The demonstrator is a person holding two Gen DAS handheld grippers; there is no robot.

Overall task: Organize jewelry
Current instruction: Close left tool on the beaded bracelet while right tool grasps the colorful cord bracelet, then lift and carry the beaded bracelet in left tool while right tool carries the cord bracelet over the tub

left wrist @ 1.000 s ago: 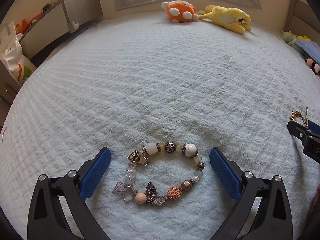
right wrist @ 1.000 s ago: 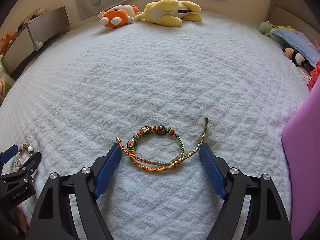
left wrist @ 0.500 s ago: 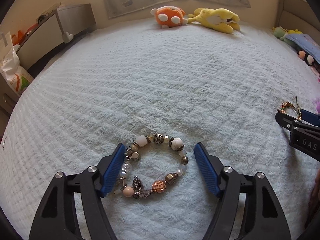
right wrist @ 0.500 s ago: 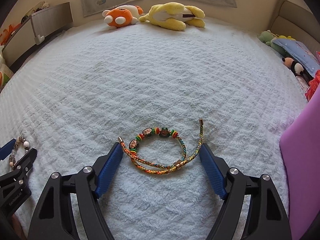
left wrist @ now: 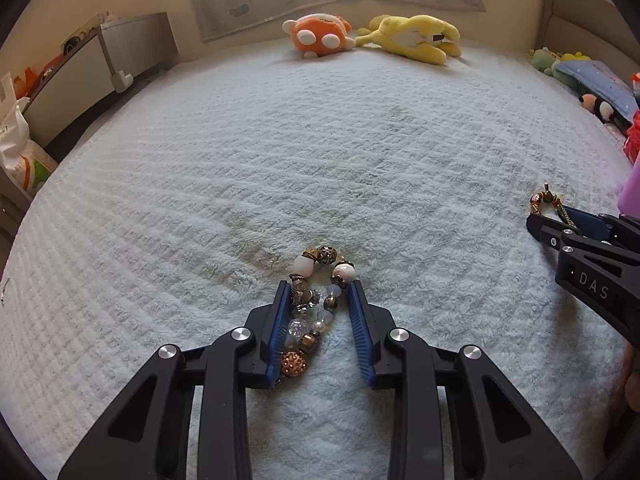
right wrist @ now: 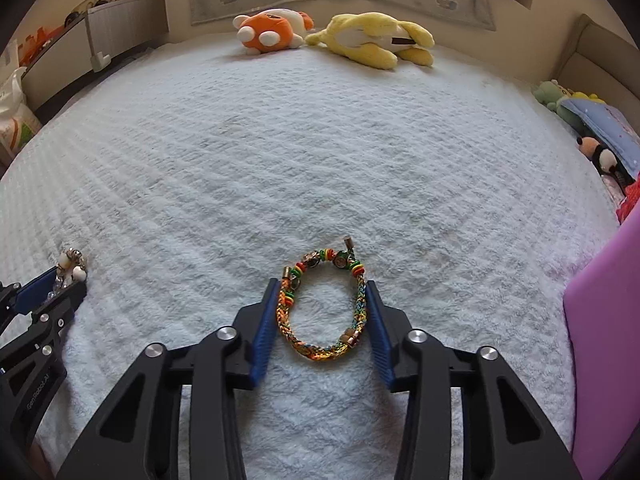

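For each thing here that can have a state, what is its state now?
Left gripper: closing; beaded bracelet bunched between the pads.
Right gripper: closing; both pads touch the braided bracelet.
Beaded bracelet: squeezed narrow, on the blanket.
Braided bracelet: closed loop, flat on the blanket.
Orange plush: lying.
Yellow plush: lying.

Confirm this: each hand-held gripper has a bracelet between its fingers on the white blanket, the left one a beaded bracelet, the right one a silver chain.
Not a silver chain. The right wrist view shows the right hand-held gripper, jaws closing, around a braided multicoloured cord bracelet. The rest holds: the left hand-held gripper, also closing, has the beaded bracelet between its fingers on the white blanket.
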